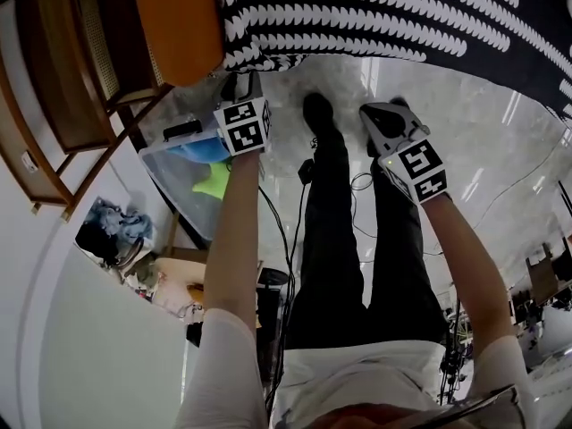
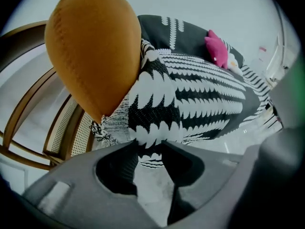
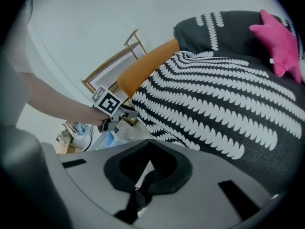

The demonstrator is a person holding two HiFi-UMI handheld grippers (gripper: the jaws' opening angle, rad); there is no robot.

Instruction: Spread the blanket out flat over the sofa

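A glossy white floor [image 1: 483,150] fills the middle of the head view, with the person's dark-trousered legs standing on it. A clear plastic bin [image 1: 192,164] sits at the left. Across the top of the frame runs the sofa [image 1: 174,16], of which only an orange cushion end and a wooden, cane-panelled frame [image 1: 54,105] show.

The blanket [image 1: 384,12], black with rows of white scalloped stripes, lies draped over the sofa seat and hangs over the front. Its long axis runs along the sofa. In the head view it goes from the upper left, beside the orange cushion, down toward the right edge, and the stripes follow the same line. A pink plush toy [image 3: 279,37] rests at the far end.

The left gripper [image 2: 148,144] is pinched on the blanket's hanging hem, close to the corner by the cushion. The right gripper [image 3: 150,144] is clenched on nothing and hangs over the floor, apart from the cloth.

The step in hand looks like squaring the near corner. The blanket seems largely spread already. Next, the left gripper probably needs to draw the hem taut toward the cushion end. The right gripper would need to open and take the front edge further along to smooth it.
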